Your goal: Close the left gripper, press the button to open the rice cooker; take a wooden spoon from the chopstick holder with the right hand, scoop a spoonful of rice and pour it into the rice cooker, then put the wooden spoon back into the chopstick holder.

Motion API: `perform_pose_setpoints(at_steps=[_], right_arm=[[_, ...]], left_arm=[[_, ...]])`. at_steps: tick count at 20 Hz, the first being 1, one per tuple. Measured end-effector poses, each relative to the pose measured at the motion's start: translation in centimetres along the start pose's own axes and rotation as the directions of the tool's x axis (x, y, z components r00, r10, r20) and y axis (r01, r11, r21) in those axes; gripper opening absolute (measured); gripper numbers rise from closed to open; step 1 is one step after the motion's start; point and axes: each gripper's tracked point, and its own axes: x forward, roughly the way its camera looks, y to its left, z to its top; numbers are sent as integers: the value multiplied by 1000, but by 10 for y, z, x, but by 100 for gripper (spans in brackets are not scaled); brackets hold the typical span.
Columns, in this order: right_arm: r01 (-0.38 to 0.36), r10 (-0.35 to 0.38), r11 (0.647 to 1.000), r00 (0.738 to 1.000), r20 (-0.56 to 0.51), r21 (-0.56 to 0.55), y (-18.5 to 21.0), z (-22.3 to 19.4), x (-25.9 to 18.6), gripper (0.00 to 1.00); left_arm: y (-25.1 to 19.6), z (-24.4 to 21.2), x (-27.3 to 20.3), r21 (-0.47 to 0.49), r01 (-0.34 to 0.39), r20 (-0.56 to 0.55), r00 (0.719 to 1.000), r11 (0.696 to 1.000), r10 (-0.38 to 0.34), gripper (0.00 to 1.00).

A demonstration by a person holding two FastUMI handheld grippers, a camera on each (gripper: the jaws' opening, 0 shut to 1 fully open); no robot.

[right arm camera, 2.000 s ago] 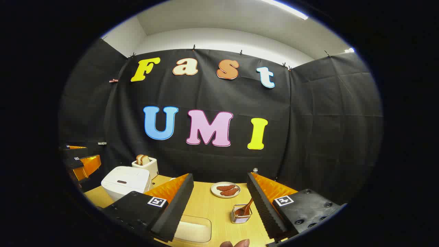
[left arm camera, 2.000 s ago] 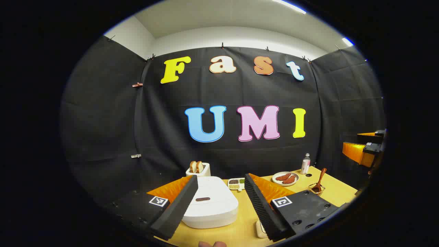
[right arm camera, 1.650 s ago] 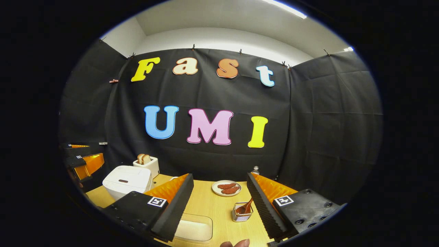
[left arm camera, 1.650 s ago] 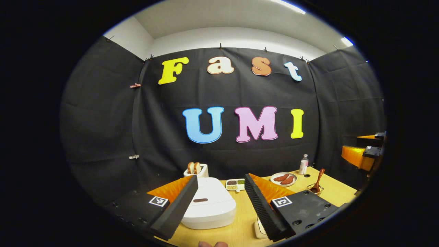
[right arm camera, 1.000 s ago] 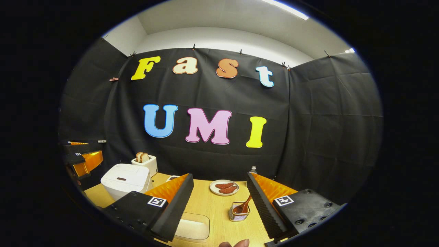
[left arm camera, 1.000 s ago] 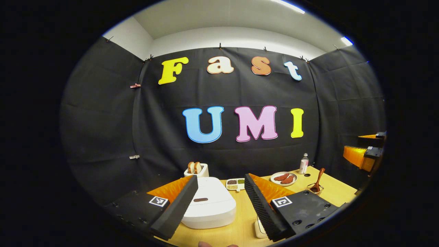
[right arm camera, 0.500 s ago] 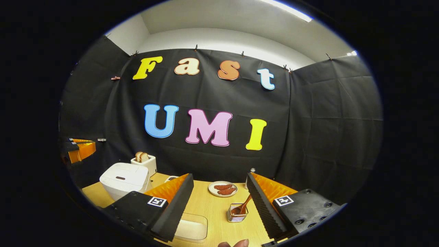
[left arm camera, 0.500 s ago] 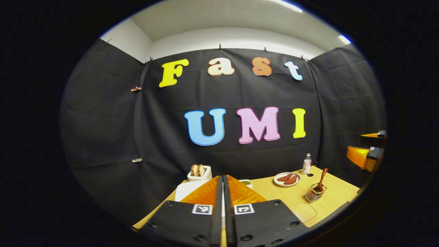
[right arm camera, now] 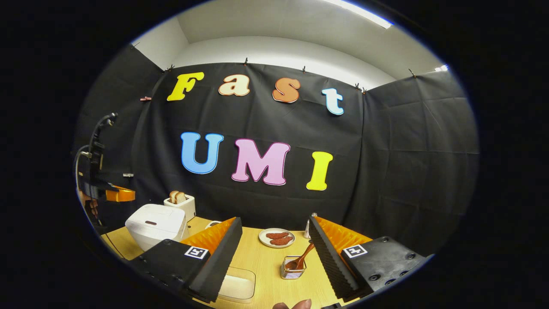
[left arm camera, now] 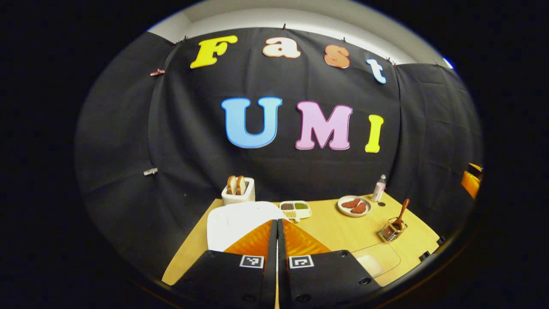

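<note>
Left gripper [left arm camera: 277,223], fingers pressed together and empty, hovers at lower centre above the closed rice cooker [left arm camera: 235,219]; pressing its button comes next. Right gripper [right arm camera: 274,244] waits wide open, empty.

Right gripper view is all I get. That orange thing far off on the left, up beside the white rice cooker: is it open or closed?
Observer: Closed. In the left gripper view the left gripper has its two fingers pressed flat together, with nothing between them.
Operator: Where is it pointing?
Observer: Down at the rice cooker. Its tips overlap the white lid, but I cannot tell if they touch.
Operator: Anything next to the cooker that I see badly?
Observer: A small divided dish of grains, just to its right in that view.
</note>
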Motion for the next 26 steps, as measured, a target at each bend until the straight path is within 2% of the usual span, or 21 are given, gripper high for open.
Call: perform_pose_setpoints(at_steps=[2,5,8,12,18,19,20,22,24,26], right_arm=[[10,-10,1000,1000,-6,-11,-7,-3,-1,98],[28,-28,999,999,-22,-17,-18,-8,-2,98],[43,-44,999,999,-29,-29,-29,-10,-4,98],[77,-78,997,996,-38,-31,-45,-13,-4,98],[96,-97,995,994,-51,-29,-56,-18,-3,98],[96,-97,995,994,-51,-27,-56,-18,-3,98],[96,-97,995,994,-51,-26,-57,-17,-3,98],[94,-95,995,994,-51,-30,-56,-16,-4,98],[92,-93,995,994,-53,-36,-55,-17,-4,98],[87,-89,996,994,-60,-35,-54,-20,-4,98]], left_arm=[[8,-18,25,-21,30,-92,995,999,-32,7],[12,-48,54,-76,66,-236,968,995,-82,7],[24,-60,79,-110,56,-300,950,992,-86,7],[33,-87,100,-142,41,-412,906,989,-96,7],[33,-105,105,-194,10,-465,880,981,-101,7],[34,-100,108,-198,8,-446,890,980,-97,7],[34,-105,110,-200,8,-449,888,980,-99,7],[35,-104,107,-195,15,-459,882,981,-105,7],[33,-115,108,-179,19,-498,860,984,-107,8],[32,-117,107,-151,26,-507,856,988,-99,8]])
